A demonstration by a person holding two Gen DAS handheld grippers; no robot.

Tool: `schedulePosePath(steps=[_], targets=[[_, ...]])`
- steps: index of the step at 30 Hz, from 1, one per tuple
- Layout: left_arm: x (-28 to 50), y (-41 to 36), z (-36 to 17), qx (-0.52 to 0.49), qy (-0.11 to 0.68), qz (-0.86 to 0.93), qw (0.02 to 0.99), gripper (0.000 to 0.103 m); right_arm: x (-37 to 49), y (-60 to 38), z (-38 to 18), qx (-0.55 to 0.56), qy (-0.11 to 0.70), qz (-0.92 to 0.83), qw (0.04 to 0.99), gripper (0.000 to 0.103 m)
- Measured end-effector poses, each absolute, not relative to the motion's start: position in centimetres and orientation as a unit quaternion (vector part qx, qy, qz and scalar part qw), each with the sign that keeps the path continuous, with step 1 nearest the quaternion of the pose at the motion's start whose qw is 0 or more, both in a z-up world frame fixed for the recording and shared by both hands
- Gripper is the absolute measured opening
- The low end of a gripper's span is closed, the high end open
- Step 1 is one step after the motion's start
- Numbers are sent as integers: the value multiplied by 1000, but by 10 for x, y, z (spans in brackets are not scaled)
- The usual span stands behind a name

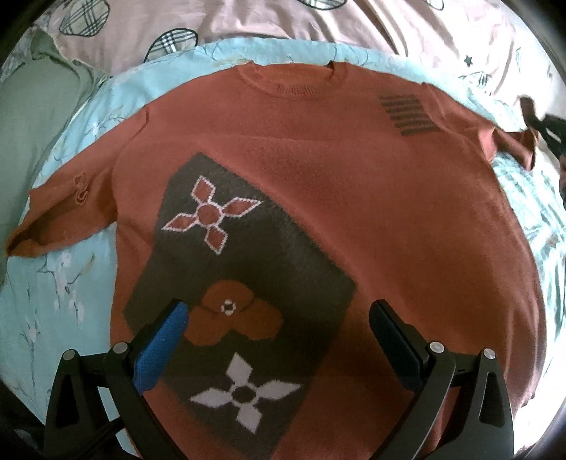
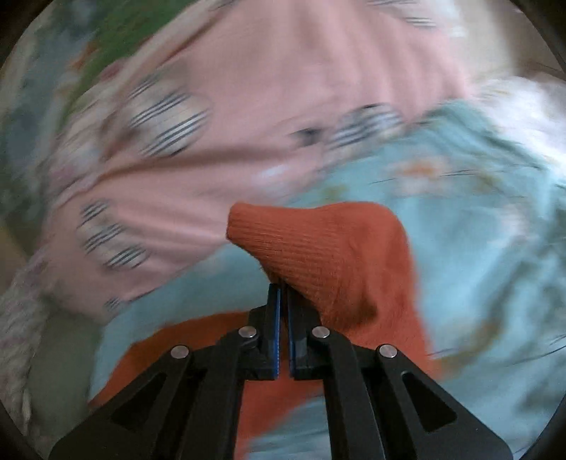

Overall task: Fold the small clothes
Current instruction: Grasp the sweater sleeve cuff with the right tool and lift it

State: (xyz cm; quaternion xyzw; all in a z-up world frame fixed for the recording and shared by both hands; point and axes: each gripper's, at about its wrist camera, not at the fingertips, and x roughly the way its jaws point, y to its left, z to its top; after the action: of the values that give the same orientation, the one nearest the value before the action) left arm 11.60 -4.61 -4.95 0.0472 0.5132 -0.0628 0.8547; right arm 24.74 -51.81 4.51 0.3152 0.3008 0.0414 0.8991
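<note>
A rust-orange knit sweater (image 1: 318, 170) lies flat, front up, on a light blue floral sheet (image 1: 70, 269). It has a dark panel with flower shapes and a striped patch near one shoulder. My left gripper (image 1: 279, 329) is open and empty, hovering over the lower front panel. In the right wrist view, my right gripper (image 2: 283, 288) is shut on the ribbed cuff of the sweater's sleeve (image 2: 318, 244) and holds it lifted above the sheet. That view is blurred by motion. The right gripper also shows at the far right of the left wrist view (image 1: 552, 131), at the sleeve end.
A pink blanket (image 1: 283, 24) with plaid patches lies bunched behind the sweater, also in the right wrist view (image 2: 247, 106). A green cloth (image 1: 39, 116) sits at the left. The blue sheet (image 2: 477, 230) spreads around the sweater.
</note>
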Motion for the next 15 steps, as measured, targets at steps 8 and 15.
schedulePosePath(steps=[8,15], targets=[[103,-19,-39,10,498,-61,865,102,311,-293,30,322,362,252,838,4],[110,22,-34,-46,487,-58,870,102,320,-143,-16,310,431,345,774,4]])
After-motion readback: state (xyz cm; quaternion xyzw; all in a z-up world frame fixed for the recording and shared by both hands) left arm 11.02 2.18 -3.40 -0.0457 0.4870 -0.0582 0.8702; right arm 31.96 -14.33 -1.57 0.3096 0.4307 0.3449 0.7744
